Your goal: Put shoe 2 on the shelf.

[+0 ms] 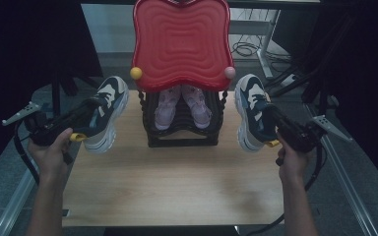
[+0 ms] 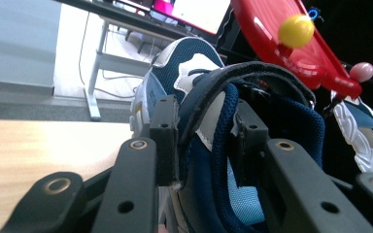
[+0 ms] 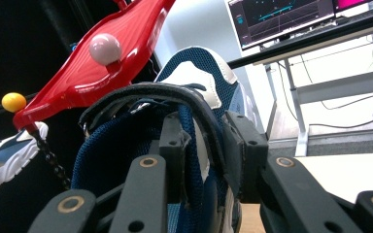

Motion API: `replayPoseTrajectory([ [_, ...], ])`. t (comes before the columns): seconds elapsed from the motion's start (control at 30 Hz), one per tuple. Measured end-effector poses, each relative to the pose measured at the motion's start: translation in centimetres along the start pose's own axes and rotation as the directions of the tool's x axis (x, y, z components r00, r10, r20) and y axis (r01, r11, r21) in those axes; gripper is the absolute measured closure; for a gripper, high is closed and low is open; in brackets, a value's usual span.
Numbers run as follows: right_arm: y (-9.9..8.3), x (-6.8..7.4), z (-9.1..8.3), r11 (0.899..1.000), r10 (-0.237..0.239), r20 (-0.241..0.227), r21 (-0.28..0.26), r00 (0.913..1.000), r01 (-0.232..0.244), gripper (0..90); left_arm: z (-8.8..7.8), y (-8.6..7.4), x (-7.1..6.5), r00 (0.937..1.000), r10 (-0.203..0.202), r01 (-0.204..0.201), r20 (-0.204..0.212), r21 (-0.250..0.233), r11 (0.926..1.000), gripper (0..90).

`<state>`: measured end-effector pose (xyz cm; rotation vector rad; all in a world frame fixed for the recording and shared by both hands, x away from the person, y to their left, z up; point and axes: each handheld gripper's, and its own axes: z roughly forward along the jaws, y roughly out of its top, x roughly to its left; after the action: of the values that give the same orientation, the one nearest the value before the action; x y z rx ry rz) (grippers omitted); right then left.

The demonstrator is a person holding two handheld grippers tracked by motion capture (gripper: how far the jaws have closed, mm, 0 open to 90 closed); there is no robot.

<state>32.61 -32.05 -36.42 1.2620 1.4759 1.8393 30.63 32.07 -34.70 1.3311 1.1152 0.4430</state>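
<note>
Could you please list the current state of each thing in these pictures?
Left sneaker: lifted, clamped at its collar by the left gripper.
Right sneaker: lifted, clamped by the right gripper.
Pink shoes: resting inside the black rack.
Red tray: atop the rack.

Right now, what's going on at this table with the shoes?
A person holds a pair of tongs in each hand, and each is clamped on the collar of a navy and white sneaker. The left tongs hold the left sneaker and the right tongs hold the right sneaker, one on each side of a black shoe rack. A pink pair sits in the rack under its red top.
</note>
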Motion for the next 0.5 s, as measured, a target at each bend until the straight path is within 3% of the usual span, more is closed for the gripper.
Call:
replayPoseTrajectory([
  [0.23,2.1,0.3,0.7,1.000,0.008,-0.015,-0.027,0.9999,-0.008,71.2,0.1,2.7,-0.2,0.9999,0.011,-0.011,-0.006,-0.035,0.9993,68.0],
  [0.5,4.4,0.8,1.8,0.999,-0.004,-0.015,-0.043,0.9999,0.004,71.2,0.1,5.1,0.1,0.9998,-0.014,0.015,0.013,-0.072,0.9973,68.0],
])
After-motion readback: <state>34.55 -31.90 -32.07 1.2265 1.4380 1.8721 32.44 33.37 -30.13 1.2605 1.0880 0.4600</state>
